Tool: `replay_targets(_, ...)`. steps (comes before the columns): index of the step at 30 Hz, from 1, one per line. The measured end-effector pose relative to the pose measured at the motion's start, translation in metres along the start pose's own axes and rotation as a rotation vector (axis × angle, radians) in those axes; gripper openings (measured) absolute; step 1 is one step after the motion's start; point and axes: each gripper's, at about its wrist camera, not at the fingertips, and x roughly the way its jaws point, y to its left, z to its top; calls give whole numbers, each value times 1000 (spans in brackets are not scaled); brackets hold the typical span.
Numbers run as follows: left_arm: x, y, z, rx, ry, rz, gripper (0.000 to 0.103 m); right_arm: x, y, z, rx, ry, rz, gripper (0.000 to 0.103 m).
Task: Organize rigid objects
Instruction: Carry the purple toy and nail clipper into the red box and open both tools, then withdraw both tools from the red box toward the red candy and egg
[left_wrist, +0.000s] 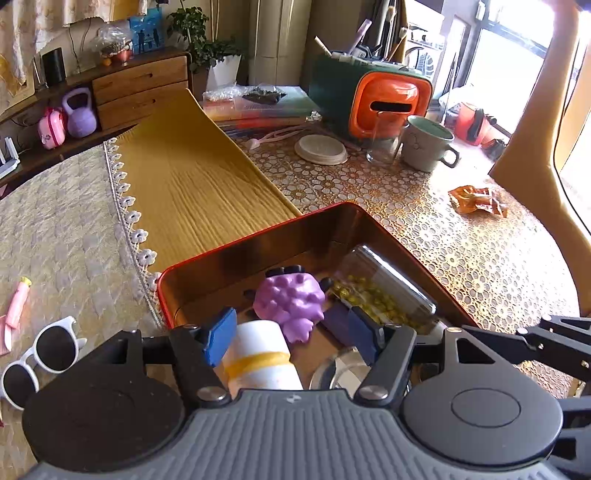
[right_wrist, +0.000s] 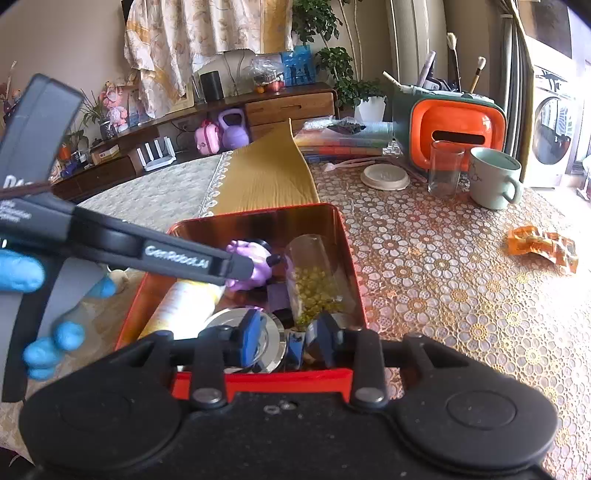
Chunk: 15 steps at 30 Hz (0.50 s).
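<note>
both tongs hovering over the red tin (right_wrist: 345, 236)
left tongs (left_wrist: 291, 328) gaping wide around white bottle (left_wrist: 260, 358); right tongs (right_wrist: 290, 334) standing open, empty.

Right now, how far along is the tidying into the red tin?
Already in the red tin: purple toy, jar of yellow beads, a round shiny lid. In hand: the left tongs stand open around the white bottle, inside the tin. Left: white sunglasses and a pink item lie outside. The right tongs hold nothing.
</note>
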Motion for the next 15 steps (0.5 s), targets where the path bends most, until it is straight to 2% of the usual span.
replay_targets(3, -13, 1, -5, 2, -14, -11, 66, -4, 3, 1, 11, 2, -2, 39)
replay_targets(7, -34, 4, -11, 12, -34, -18, 66, -13, 10, 2, 4, -10, -8, 52)
replay_targets(15, -84, 19, -31, 4, -77, -29, 66, -34, 32, 4, -14, -30, 13, 66)
